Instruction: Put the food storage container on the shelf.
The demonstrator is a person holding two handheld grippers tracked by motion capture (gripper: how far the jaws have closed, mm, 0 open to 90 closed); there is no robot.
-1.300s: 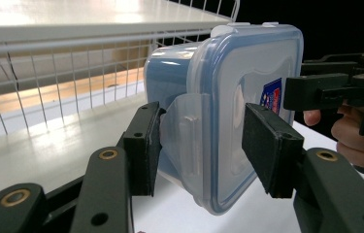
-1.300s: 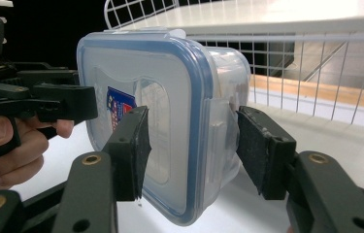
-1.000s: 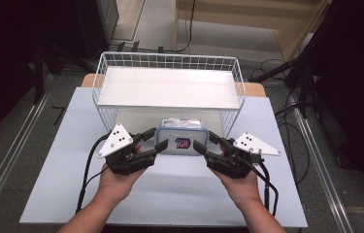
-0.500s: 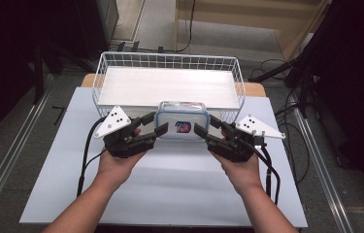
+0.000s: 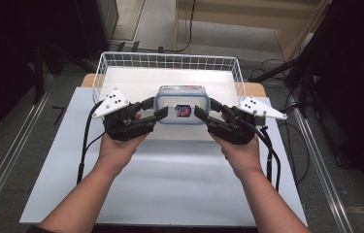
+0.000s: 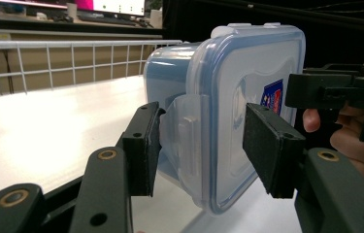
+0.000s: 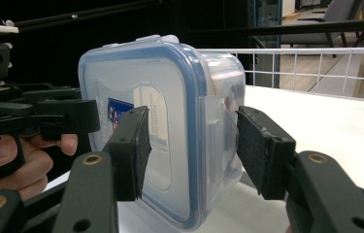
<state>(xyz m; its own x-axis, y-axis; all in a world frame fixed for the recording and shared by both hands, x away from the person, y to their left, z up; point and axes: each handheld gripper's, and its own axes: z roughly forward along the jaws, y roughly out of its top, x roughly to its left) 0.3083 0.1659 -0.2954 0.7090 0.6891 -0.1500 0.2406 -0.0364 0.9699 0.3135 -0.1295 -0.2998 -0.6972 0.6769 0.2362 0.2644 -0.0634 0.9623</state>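
Observation:
A clear plastic container [image 5: 180,104] with a blue-rimmed lid and a small label hangs in the air between my two grippers, over the front rim of the white wire basket [image 5: 170,55]. My left gripper [image 5: 154,108] holds the container's left end. In the left gripper view its jaws [image 6: 199,145] straddle the side clasp and lid edge of the container [image 6: 228,97]. My right gripper [image 5: 207,110] holds the opposite end. In the right gripper view its jaws [image 7: 189,150] sit on either side of the clasp of the container [image 7: 170,97].
The basket stands at the far side of the white table [image 5: 170,184], its floor bare and white. Cables trail from both grippers along the table. Dark equipment and floor cables surround the table.
Both grippers have carried the container up off the table and away from the person, from just in front of the basket to over its front rim.

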